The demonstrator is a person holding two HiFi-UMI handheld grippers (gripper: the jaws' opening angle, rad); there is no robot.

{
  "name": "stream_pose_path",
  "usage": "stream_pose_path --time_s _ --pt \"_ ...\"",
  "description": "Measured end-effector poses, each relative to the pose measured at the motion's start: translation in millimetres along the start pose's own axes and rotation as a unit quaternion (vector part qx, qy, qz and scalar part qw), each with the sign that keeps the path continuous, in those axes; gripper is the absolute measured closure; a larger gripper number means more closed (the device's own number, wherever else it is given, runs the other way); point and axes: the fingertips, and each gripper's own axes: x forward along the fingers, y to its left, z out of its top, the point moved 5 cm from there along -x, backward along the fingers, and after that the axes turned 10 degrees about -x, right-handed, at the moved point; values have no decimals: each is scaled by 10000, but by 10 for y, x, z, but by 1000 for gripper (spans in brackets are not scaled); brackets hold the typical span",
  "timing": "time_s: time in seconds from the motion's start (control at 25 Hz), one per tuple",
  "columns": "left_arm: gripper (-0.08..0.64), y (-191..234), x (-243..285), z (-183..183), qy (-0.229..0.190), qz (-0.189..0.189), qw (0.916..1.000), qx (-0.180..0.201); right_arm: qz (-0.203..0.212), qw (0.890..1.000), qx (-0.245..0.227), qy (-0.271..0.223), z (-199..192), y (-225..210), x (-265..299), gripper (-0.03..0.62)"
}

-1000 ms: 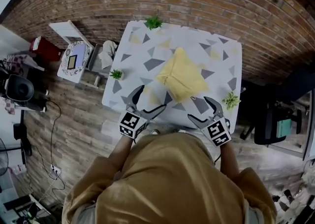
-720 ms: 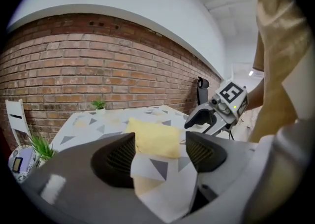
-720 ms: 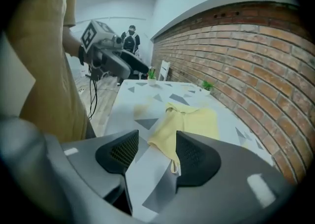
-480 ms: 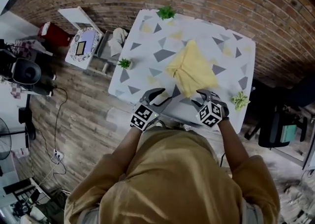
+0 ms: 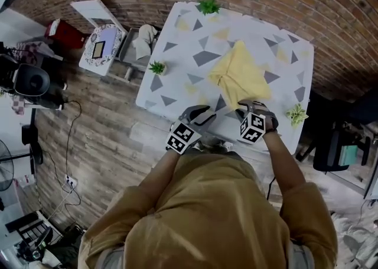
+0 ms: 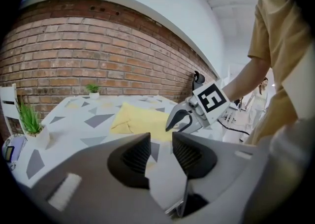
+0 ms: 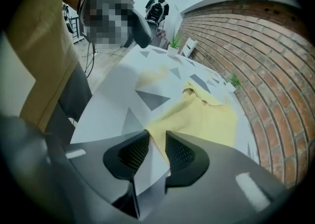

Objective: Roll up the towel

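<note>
Yellow towel [image 5: 239, 78] lies on the patterned table [image 5: 177, 61].

My remote feed, head view: a loose mustard-tan shirt [image 5: 207, 214] fills the frame from four to eight o'clock. Its short sleeve [image 6: 269, 27] shows wide-hemmed at one o'clock in the left gripper view. The left gripper [image 5: 202, 114] and right gripper [image 5: 251, 107] are dark grey with ribbed black pads [image 6: 135, 155], each backed by a black-and-white marker cube [image 5: 182, 138]. Both jaw pairs have just been closing: nothing lies between the left pair, while the yellow towel [image 7: 197, 114] has its corner between the right pair.
</note>
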Motion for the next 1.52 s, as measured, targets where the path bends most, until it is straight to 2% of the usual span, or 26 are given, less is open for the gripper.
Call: stream_pose_path --time_s 0.08,0.12,0.24,0.32,0.44,0.6,0.8,0.88,0.96,1.04,1.12,1.28,1.36,1.52 --pt "364 11 -52 -52 20 -13 10000 -9 121 9998 96 80 3 37 20 515" --pt "364 18 -84 -80 39 -15 10000 -15 123 9996 238 74 6 51 19 563" --pt "364 24 -154 -133 66 -47 10000 -15 28 9952 973 -85 25 56 -16 578" --pt "364 1 -168 -154 59 -97 9999 13 -43 9875 1550 -274 58 35 -73 578" --pt "364 -28 -151 -179 51 -129 9998 137 -142 9725 2247 -594 142 -19 -183 578" --pt "362 -35 -55 -100 -57 -11 9989 466 -325 9497 2934 -1045 323 -185 -408 578" --pt "360 -111 179 74 -156 137 9967 785 -360 9119 3787 -1543 416 -344 -662 578" --pt "360 -176 286 199 -281 114 9964 797 -345 8957 4060 -1781 444 -421 -780 578" --pt "360 -232 383 313 -371 72 9963 768 -314 8832 4230 -2001 491 -496 -891 578" --pt "360 -274 466 381 -380 74 9961 799 -251 8760 4289 -2191 551 -552 -989 578" --pt "360 -313 531 422 -404 8 9965 730 -178 8744 4261 -2313 599 -583 -1072 578" --pt "359 -458 617 513 -590 -409 9971 243 -145 8729 4216 -2450 623 -637 -1145 578" --pt "360 -474 640 511 -581 -301 9977 170 -88 8713 4228 -2491 610 -634 -1145 578" --pt "360 -302 599 419 -361 315 9988 139 -21 8718 4201 -2520 581 -580 -1162 578"
